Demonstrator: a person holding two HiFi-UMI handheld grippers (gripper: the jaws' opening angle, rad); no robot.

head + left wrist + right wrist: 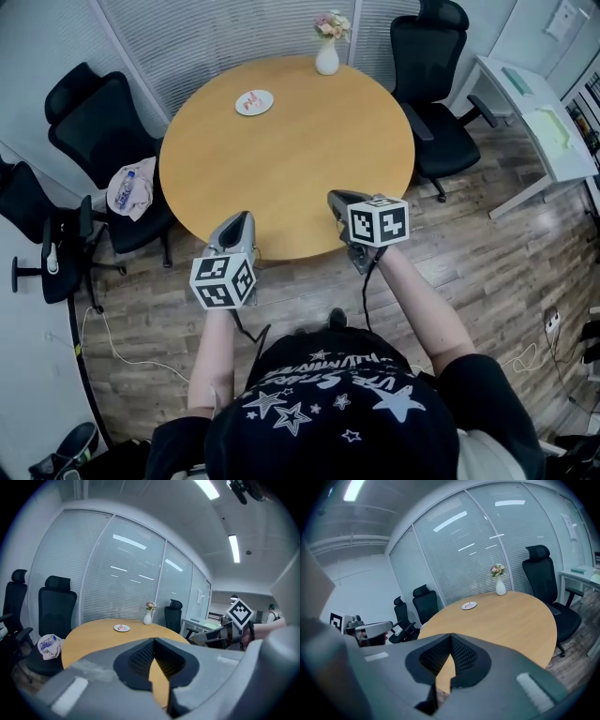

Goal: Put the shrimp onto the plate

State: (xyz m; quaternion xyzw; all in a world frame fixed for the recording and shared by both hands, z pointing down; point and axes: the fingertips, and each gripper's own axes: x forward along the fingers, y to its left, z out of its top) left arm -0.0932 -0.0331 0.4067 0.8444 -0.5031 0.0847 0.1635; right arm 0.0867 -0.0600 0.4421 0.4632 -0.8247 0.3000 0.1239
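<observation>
A small white plate lies on the far left part of the round wooden table, and pink-red shrimp rest on it. The same plate appears far off in the left gripper view and in the right gripper view. My left gripper hovers at the table's near edge, jaws shut and empty. My right gripper hangs over the near edge further right, also shut with nothing in it. Both are well short of the plate.
A white vase with flowers stands at the table's far edge. Black office chairs ring the table; one at the left holds a bag with a bottle. A white desk is at the right. Cables trail on the wood floor.
</observation>
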